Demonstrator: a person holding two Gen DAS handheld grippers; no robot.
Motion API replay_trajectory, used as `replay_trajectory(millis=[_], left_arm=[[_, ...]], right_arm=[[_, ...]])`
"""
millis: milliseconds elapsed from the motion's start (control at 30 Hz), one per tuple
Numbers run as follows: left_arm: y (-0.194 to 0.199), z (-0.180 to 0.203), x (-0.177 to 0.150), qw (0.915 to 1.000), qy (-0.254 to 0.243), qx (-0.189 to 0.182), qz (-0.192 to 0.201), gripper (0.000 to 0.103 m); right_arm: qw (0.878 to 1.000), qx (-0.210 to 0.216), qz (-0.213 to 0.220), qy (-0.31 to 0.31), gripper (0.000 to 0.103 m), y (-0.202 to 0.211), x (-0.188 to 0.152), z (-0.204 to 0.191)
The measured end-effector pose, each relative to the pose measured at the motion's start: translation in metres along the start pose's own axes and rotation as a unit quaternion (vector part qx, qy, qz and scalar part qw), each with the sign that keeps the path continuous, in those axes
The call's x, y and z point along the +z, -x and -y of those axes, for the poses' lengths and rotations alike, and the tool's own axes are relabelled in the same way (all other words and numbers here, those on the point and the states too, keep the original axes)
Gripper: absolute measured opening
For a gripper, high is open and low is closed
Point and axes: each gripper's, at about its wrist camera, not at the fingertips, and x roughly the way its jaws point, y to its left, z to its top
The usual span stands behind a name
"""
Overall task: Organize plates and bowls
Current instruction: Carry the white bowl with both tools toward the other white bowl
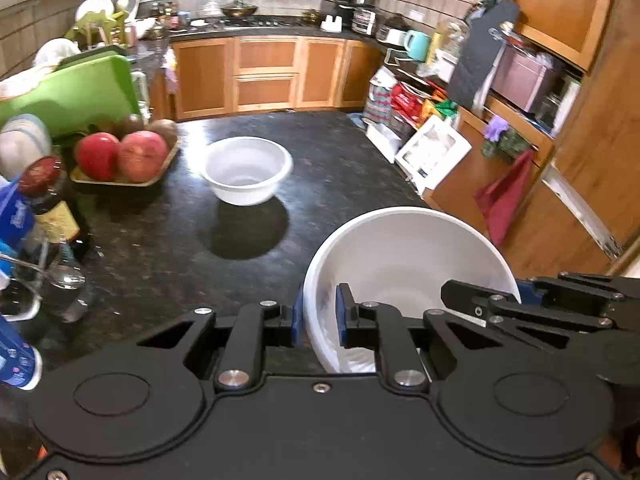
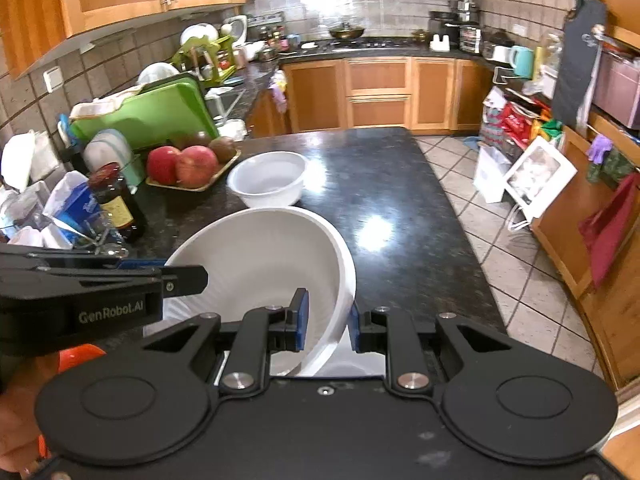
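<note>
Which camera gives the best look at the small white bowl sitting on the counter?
The left wrist view: the small white bowl sits unobstructed, its whole rim visible. In the right wrist view the small white bowl is partly hidden behind the held bowl.

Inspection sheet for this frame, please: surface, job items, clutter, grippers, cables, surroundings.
Surface: dark speckled stone counter, glare patches.
Job's things: large white bowl tilted, held by its rim on two sides; smaller white bowl upright on the counter beyond.
Clutter: tray of apples, dark bottle, green cutting board, blue packaging along the wall side.
Grippers: left gripper and right gripper each clamped on the large bowl's rim.
Cables: nothing seen.
Surroundings: wooden cabinets, tiled floor, stove at the back.
</note>
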Motion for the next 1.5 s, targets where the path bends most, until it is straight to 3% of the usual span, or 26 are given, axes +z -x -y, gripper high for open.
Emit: replay_trajectory(millis=[300,633,1000,1500], left_arm=[[-0.018,0.025,-0.011,0.9998,0.005,-0.001,-0.02,0.022],[-0.028,0.044,-0.029,0.9989,0.024,0.032,-0.026,0.022],[-0.033,0.046,-0.037,0.9951,0.074,0.061,-0.027,0.022],[-0.041,0.047,-0.038,0.9922,0.091,0.079,-0.029,0.022]], right_arm=[[1.0,0.011,-0.016,-0.009,0.024,-0.008,-0.02,0.031],[0.998,0.045,-0.038,0.0,0.024,-0.034,-0.031,0.048],[0.995,0.079,-0.047,0.028,0.024,-0.048,-0.033,0.057],[0.991,0.103,-0.067,0.044,0.024,-0.067,-0.028,0.065]])
